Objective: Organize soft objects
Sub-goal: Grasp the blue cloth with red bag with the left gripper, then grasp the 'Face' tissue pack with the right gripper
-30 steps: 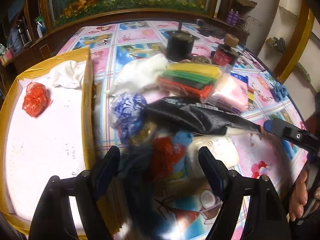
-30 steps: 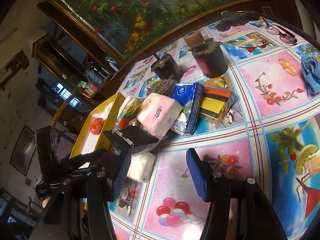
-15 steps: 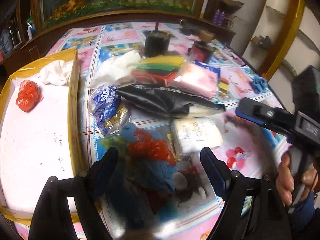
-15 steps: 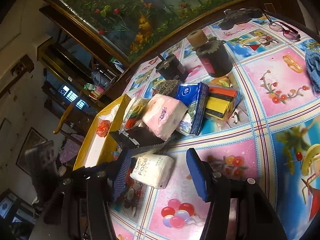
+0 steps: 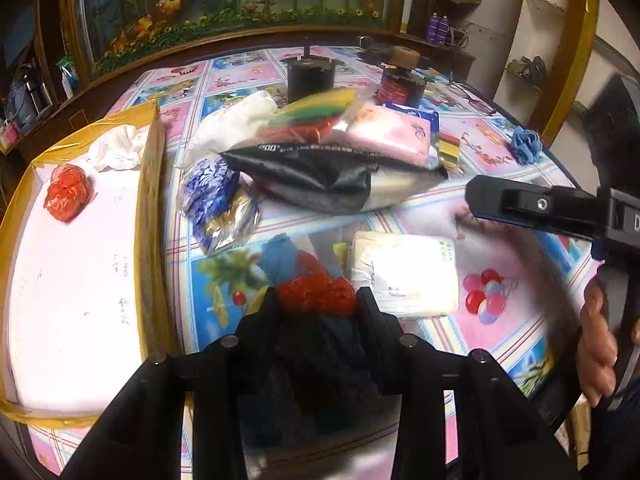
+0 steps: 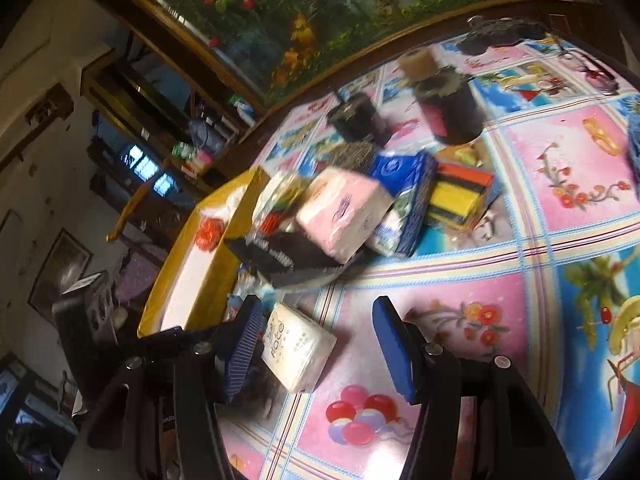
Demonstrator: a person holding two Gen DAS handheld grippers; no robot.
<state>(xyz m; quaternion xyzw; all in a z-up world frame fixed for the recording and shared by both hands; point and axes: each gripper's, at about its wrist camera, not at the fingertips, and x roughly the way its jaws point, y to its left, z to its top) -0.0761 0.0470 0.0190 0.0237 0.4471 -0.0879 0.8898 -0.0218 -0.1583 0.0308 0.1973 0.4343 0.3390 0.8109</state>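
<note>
My left gripper (image 5: pixel 317 300) is shut on a soft bundle of red and blue scrubbers (image 5: pixel 316 296) low over the table. A white tissue pack (image 5: pixel 404 276) lies just right of it. My right gripper (image 6: pixel 318 334) is open, its jaws on either side of that tissue pack (image 6: pixel 298 344); it also shows in the left wrist view (image 5: pixel 532 208). A yellow-rimmed box (image 5: pixel 152 184) on the left holds a red mesh ball (image 5: pixel 66 192) and a white cloth (image 5: pixel 120 146). A black bag (image 5: pixel 316 180), pink tissue pack (image 5: pixel 388 138) and blue-white bundle (image 5: pixel 208 188) lie behind.
Two dark jars (image 5: pixel 308 76) (image 5: pixel 400 84) stand at the back of the table. A blue cloth flower (image 5: pixel 526 144) lies far right. Stacked coloured sponges (image 6: pixel 460 196) and a blue tissue pack (image 6: pixel 408 204) sit mid-table. Cabinets and an aquarium mural surround the table.
My left gripper has closed on the red and blue bundle. My right gripper moved forward and left around the white tissue pack, staying open.
</note>
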